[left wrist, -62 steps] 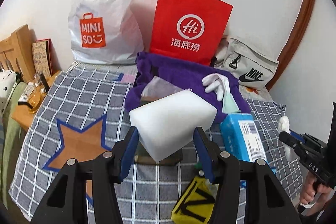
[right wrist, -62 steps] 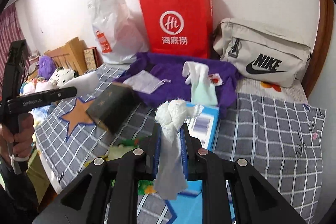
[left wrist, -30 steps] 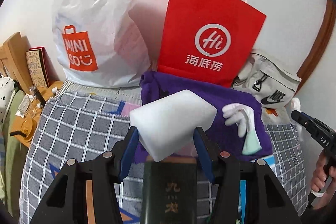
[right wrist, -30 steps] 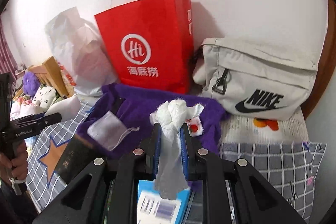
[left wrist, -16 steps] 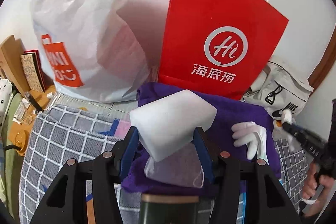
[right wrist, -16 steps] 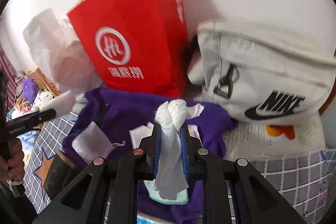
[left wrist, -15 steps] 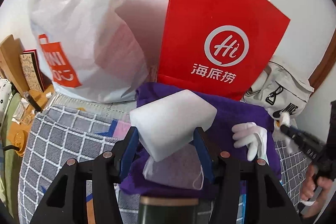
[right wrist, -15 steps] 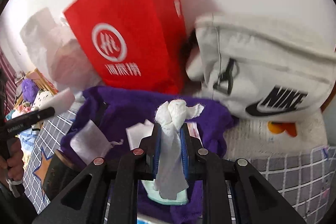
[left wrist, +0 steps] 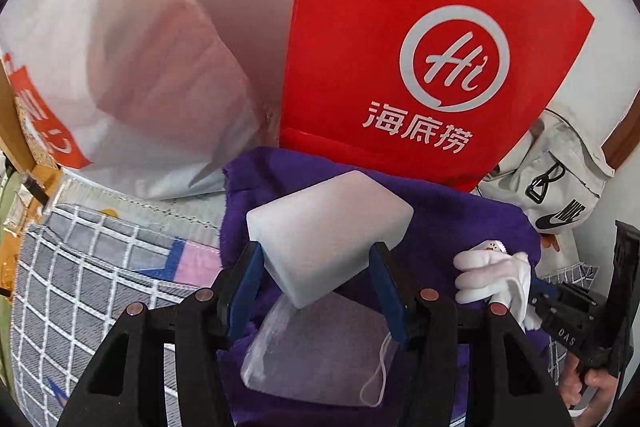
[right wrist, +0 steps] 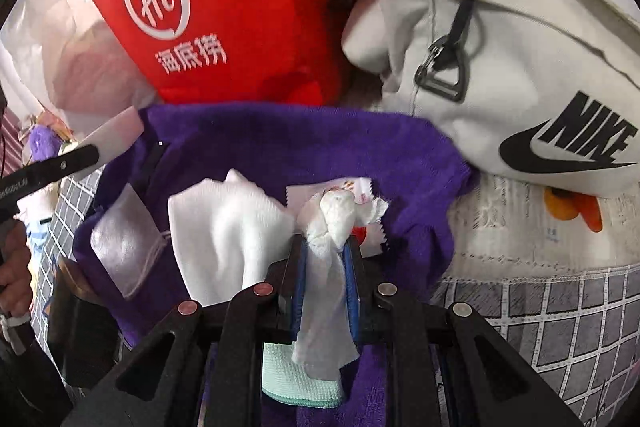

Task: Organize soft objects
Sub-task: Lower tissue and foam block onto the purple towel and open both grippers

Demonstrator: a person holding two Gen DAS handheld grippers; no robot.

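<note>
Sponge [left wrist: 328, 227], a white foam block, sits clamped between the blue pads of the left tool [left wrist: 318, 277], tilted with one corner pointing down. It hangs above a purple towel [left wrist: 460, 223] spread on the bed [left wrist: 80, 267], whose cover is a grey checked sheet. Directly under the block, at 6 o'clock in the left view, lies a translucent drawstring pouch [left wrist: 316, 355]. At 3 o'clock on the towel rests a white glove [left wrist: 486, 277].

The right tool [right wrist: 326, 267] is closed tight on a knotted white cloth [right wrist: 332, 227], whose tail dangles down between the pads. It also hovers over the purple towel, near the glove at 9 o'clock and a small printed sachet [right wrist: 364, 201] just behind the knot. A mint green cloth [right wrist: 298, 383] lies below it.

Behind the towel, at 12 o'clock, stand a red paper bag [left wrist: 420, 47], a white plastic bag [left wrist: 120, 47] to its left and a grey Nike bag [right wrist: 520, 67] to its right.

Judging from this, both soft items are being carried to the towel, the gathering spot. The next move likely calls for lowering each onto a bare patch of towel, then opening the pads without disturbing the pouch or glove.
</note>
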